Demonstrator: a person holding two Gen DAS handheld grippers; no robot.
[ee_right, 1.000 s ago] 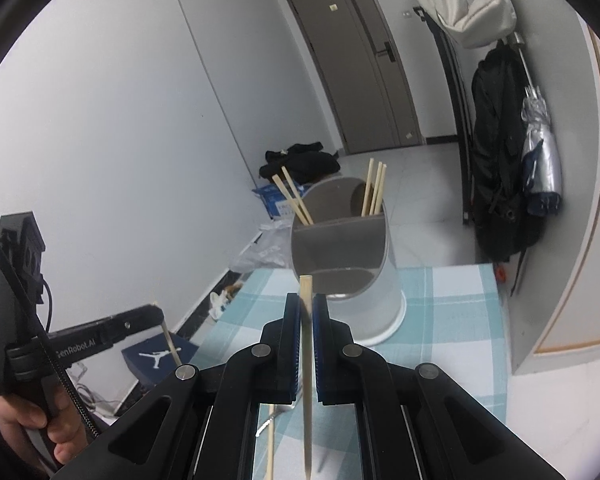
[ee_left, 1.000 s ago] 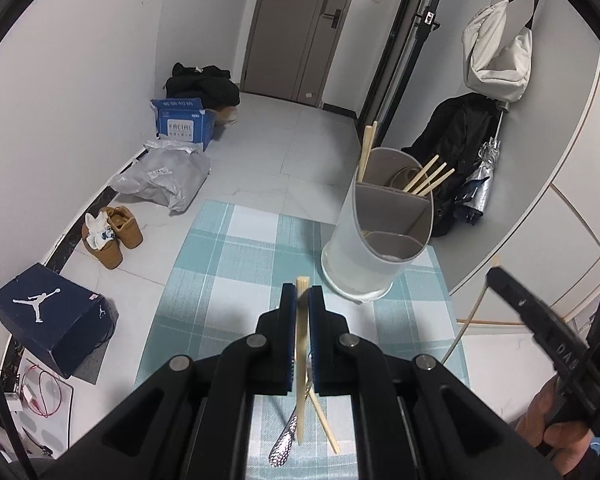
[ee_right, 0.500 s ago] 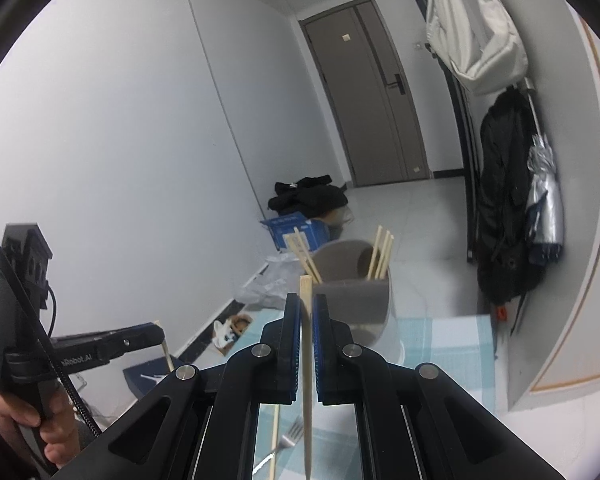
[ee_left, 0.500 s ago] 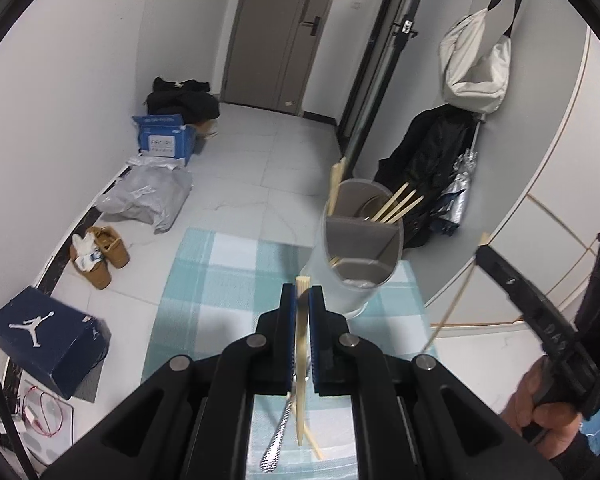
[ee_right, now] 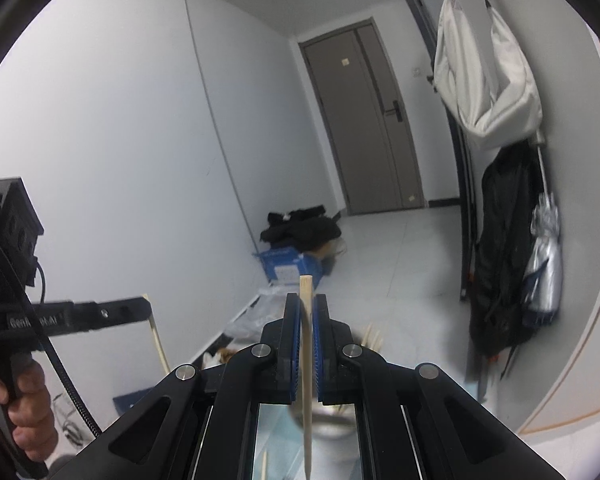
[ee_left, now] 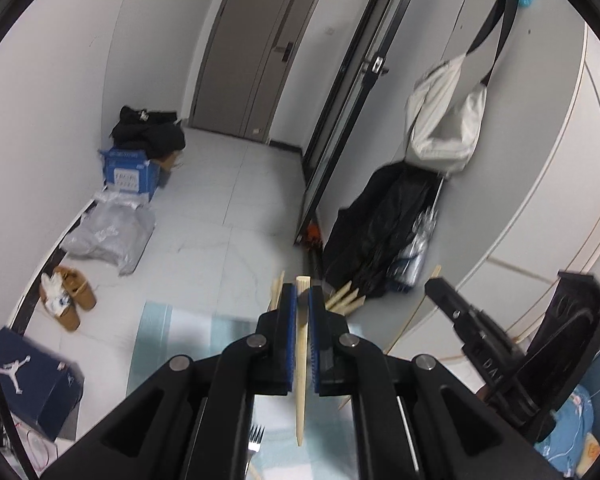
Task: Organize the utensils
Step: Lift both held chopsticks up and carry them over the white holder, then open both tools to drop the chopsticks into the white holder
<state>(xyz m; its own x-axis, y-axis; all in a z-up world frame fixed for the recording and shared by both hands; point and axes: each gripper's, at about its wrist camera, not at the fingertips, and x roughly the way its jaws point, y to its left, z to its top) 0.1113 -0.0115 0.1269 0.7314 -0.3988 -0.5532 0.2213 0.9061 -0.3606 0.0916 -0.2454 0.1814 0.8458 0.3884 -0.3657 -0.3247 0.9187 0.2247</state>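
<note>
My left gripper [ee_left: 302, 300] is shut on a wooden chopstick [ee_left: 301, 364] that hangs point down between the blue pads. My right gripper [ee_right: 307, 308] is shut on another wooden chopstick [ee_right: 307, 376], also point down. The grey utensil holder is mostly hidden behind the fingers; only its chopstick tips [ee_left: 346, 300] show in the left wrist view, and a blurred part of its rim [ee_right: 332, 426] in the right. A fork [ee_left: 256, 438] lies on the checked cloth [ee_left: 168, 332] below. Each gripper shows in the other's view, the right one [ee_left: 436, 286] and the left one [ee_right: 144, 304].
The floor beyond holds a blue cardboard box [ee_left: 130, 170], a plastic bag [ee_left: 108, 236], shoes [ee_left: 66, 300] and a dark shoe box [ee_left: 28, 380]. A black coat [ee_left: 380, 232] and a white bag [ee_left: 444, 124] hang on the right wall.
Both grippers have risen and tilted up with their chopsticks. The utensil holder has dropped from plain view to behind the fingers.
</note>
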